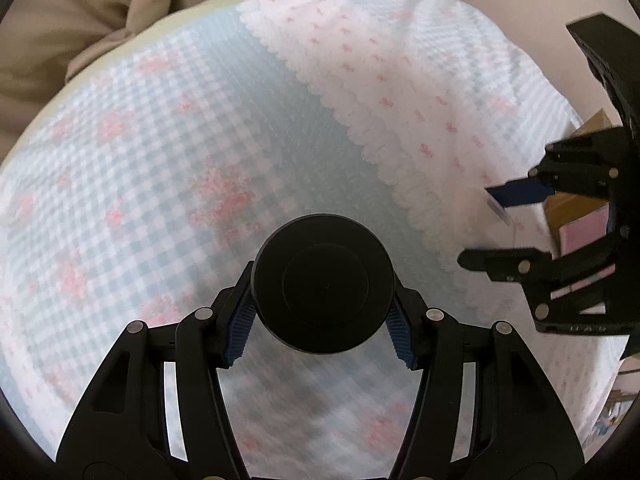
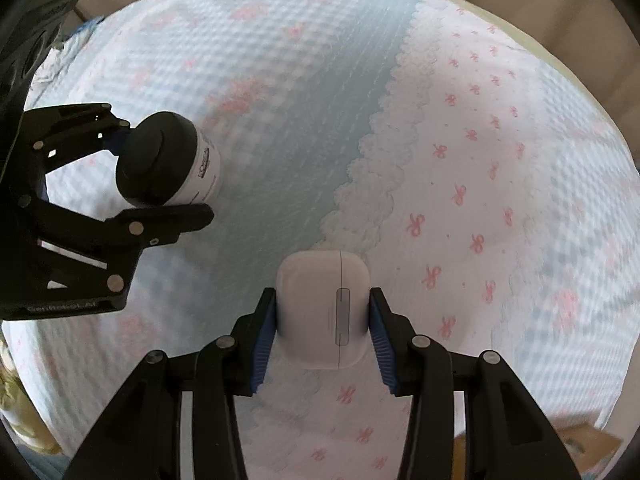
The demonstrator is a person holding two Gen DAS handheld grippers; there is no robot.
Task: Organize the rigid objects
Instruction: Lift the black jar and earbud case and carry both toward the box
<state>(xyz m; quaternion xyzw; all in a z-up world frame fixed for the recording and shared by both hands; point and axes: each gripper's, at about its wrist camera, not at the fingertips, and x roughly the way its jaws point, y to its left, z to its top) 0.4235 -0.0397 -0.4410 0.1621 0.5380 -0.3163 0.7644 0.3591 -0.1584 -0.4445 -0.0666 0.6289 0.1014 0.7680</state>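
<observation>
Nearest your left lens is the black-capped jar (image 1: 324, 283), cap end facing the camera, pinched on both sides by the blue pads of your left gripper (image 1: 322, 318). Its jaws are closed on the jar, which hangs above the gingham-and-bow bed cover (image 1: 168, 152) with its long axis running straight away from you along the fingers. At the right edge you can see your right gripper (image 1: 516, 232); from this side its load is mostly hidden. Behind it sits a cardboard box (image 1: 568, 208) with something pink inside, and that is probably where things go.

From your right lens, closest in is the white rounded case (image 2: 322, 312), clamped between the blue pads of your right gripper (image 2: 322, 334). Those jaws are closed on the case, its seam running along the fingers, and it is held over the bow-printed part of the cover (image 2: 480, 184). Off to the left your left gripper (image 2: 154, 168) shows the jar (image 2: 168, 160) side-on, white labelled body pointing toward the middle of the bed.

Both hands are loaded, so the coming move turns on the box: it lies just beyond your right gripper, so that hand is nearer. A corner of cardboard (image 2: 576, 446) also shows at the lower right.
</observation>
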